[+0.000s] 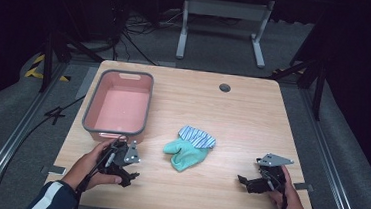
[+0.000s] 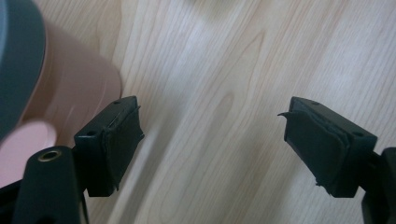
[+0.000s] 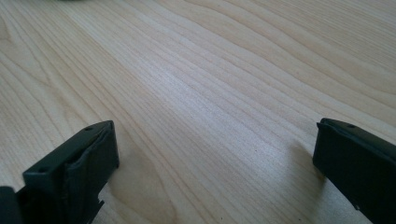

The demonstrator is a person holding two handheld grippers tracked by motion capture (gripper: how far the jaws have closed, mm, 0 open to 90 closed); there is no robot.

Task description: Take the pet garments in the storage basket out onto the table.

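Both claws, left claw [image 1: 129, 171] and right claw [image 1: 245, 181], rest apart and empty on the wooden surface [image 1: 252, 120] beside the pink bin [image 1: 119, 104], flanking the crumpled green-and-striped socks [image 1: 190, 147], where a shallow pinch could snag just one.

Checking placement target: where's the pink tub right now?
In the high view, the pink plastic tub with grey rim sits at the wooden table's far-left, just beyond the left tool.

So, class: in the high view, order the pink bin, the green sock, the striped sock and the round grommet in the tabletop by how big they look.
1. pink bin, plainly largest.
2. green sock.
3. striped sock: it looks smaller, but it lies folded against the green one, so this ranking is unsure.
4. grommet, smallest.
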